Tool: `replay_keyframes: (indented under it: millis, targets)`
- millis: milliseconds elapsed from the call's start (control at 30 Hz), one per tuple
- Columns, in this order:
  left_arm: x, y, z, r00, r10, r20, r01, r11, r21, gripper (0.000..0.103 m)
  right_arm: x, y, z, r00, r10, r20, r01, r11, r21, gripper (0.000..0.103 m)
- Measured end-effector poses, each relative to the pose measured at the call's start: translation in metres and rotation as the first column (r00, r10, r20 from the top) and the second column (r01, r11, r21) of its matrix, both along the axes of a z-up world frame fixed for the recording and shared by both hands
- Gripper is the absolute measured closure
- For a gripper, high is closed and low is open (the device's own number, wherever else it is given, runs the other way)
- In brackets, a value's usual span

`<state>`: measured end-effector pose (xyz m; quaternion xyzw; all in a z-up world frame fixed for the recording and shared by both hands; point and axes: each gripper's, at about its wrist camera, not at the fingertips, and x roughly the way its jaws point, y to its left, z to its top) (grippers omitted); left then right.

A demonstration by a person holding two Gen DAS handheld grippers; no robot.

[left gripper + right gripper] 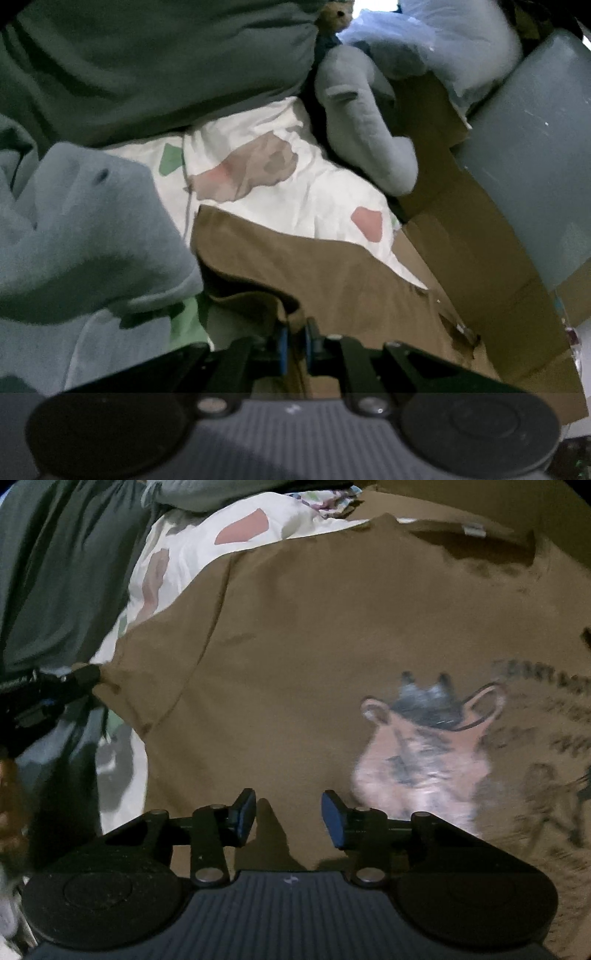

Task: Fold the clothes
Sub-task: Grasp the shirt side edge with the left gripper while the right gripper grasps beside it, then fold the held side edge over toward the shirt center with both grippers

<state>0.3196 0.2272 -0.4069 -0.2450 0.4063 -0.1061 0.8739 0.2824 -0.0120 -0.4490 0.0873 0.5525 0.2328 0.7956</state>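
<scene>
Blue-padded fingers of the left tool sit nearest the lens in the left wrist view, clenched on a fold of the brown T-shirt, the cloth pinched between the pads. Left of the tool: a grey-blue plush toy with a dark eye, lying on a white floral bed sheet. Above it, a dark green garment bunched across the top. Centre: the shirt's edge overlaps the sheet. Right of centre: a grey plush limb, then cardboard, then a grey rounded container at the far right.

Right wrist view, left to right: a hand at the frame edge; the left tool gripping the shirt's sleeve edge; the white sheet behind. The brown T-shirt lies spread on the bed, print side up, filling most of the frame. Right tool hovers over the shirt's lower part, pads apart, nothing between them. Right of it: an animal print wearing a dark crown, with blurred lettering beyond. Neck label at upper right.
</scene>
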Motion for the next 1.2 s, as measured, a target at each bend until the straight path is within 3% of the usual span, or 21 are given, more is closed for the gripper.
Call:
replay_keyframes:
  millis: [200,300,333,800,1200]
  targets:
    - [0.001,0.001,0.004,1.0,-0.018,0.01,0.018,1.0,0.0,0.094,-0.002,0.008,-0.009,0.997,-0.075,0.012,0.074,0.996,0.051,0.06]
    - [0.001,0.0,0.005,1.0,-0.021,0.019,0.021,1.0,0.008,0.094,-0.002,0.012,-0.011,0.996,-0.092,0.0,0.091,0.99,0.109,0.088]
    - [0.001,0.0,0.005,1.0,-0.021,0.02,0.021,1.0,0.01,0.094,-0.002,0.014,-0.012,0.995,-0.095,-0.008,0.096,0.987,0.132,0.089]
    - [-0.003,-0.004,0.005,0.999,-0.047,0.024,0.048,0.999,-0.013,0.094,0.004,0.066,-0.022,0.996,-0.052,-0.068,0.065,0.974,0.217,0.089]
    - [-0.017,-0.04,0.007,0.978,-0.199,0.066,0.201,0.979,-0.022,0.094,0.005,0.074,-0.03,0.995,-0.07,-0.069,0.085,0.963,0.254,0.089]
